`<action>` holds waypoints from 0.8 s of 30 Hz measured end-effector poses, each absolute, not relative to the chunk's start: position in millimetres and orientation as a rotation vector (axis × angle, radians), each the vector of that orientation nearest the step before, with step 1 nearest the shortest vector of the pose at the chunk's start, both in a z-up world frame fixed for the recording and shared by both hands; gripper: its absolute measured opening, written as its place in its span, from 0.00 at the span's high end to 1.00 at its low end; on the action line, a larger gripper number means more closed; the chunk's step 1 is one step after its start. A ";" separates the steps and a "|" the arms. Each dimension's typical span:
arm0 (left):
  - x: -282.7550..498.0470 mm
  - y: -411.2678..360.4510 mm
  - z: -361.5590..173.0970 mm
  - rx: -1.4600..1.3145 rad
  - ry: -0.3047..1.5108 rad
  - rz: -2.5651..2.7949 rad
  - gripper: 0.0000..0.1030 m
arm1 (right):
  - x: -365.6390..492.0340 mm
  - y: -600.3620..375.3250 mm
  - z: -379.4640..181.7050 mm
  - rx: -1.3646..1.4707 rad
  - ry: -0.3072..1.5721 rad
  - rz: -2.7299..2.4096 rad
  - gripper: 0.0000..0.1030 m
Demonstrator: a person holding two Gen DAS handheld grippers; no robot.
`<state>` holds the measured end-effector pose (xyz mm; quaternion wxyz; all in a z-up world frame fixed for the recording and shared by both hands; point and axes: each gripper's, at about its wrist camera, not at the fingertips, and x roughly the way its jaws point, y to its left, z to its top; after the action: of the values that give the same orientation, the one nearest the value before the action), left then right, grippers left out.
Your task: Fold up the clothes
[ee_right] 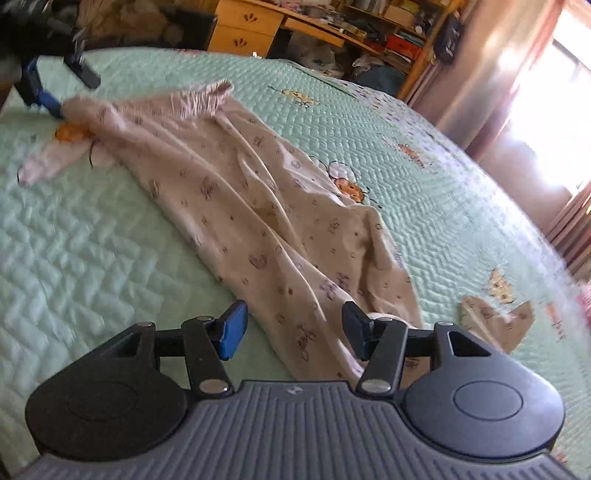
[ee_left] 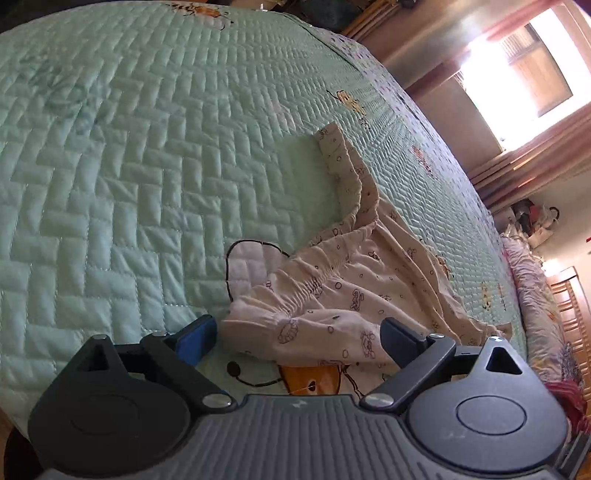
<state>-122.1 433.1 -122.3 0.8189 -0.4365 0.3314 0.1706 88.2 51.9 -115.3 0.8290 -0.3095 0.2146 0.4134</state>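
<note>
Cream printed pants [ee_right: 258, 206] lie stretched across a mint quilted bedspread [ee_right: 92, 229]. In the left wrist view the gathered elastic waistband [ee_left: 314, 280] lies just in front of my left gripper [ee_left: 299, 332], which is open with the waist end between its fingers. That gripper also shows in the right wrist view [ee_right: 62, 88] at the waist end. My right gripper [ee_right: 293, 328] is open, with a pant leg end lying between its fingers. A second leg end [ee_right: 495, 321] lies to its right.
The bedspread [ee_left: 129, 184] has cartoon bee prints. A wooden desk and cluttered shelves [ee_right: 314, 26] stand beyond the bed. A bright window with curtains [ee_right: 546, 110] is at the right. A pink patterned blanket [ee_left: 543, 306] lies along the bed's right edge.
</note>
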 end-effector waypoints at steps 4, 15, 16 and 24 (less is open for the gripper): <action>-112.4 434.4 -124.0 -0.935 0.727 0.358 0.03 | 90.9 40.1 -113.1 -0.689 0.428 0.870 0.44; -101.5 428.1 -127.5 -0.870 0.694 0.433 0.66 | 108.3 48.3 -136.7 -0.783 0.538 0.911 0.96; -103.4 426.5 -125.4 -0.857 0.682 0.440 0.66 | 104.9 48.4 -135.3 -0.781 0.543 0.918 0.96; -125.9 423.4 -102.7 -0.787 0.552 0.512 0.70 | 11.7 12.9 -77.8 -0.506 0.726 1.317 0.96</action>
<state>-125.9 423.4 -102.7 0.8553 -0.3745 0.2625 0.2434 11.7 12.9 -77.8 0.7015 -0.2275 0.3259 0.5915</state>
